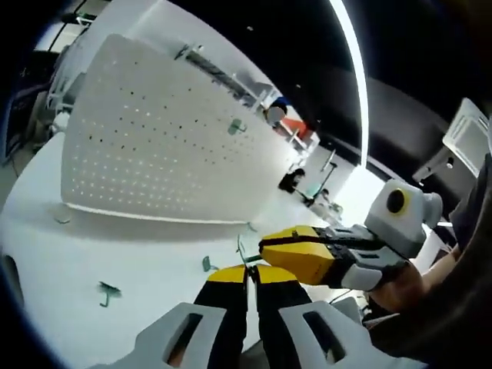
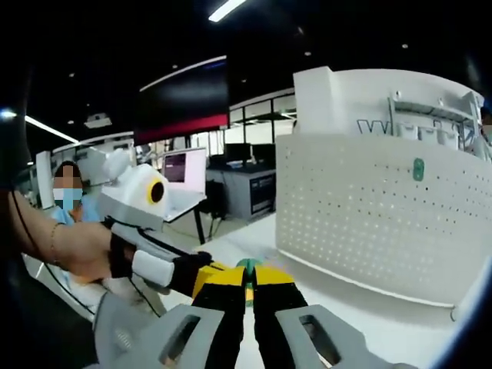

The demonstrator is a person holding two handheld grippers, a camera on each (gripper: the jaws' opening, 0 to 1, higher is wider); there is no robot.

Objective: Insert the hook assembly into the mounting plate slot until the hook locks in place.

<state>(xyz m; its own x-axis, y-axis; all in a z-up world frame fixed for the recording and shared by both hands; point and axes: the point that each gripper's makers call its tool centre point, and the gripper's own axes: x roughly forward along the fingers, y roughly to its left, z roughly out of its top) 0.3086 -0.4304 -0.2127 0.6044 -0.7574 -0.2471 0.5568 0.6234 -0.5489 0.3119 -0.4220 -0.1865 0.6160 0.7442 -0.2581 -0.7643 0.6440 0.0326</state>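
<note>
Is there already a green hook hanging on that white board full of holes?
Yes. In the left gripper view a small green hook sits on the upright white pegboard, high and toward its right side.

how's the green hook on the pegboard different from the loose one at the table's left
The hook on the pegboard is mounted up on the white pegboard, off the table; the loose hook lies flat on the white table. The mounted one looks smaller, being farther away. Both are green.
</note>
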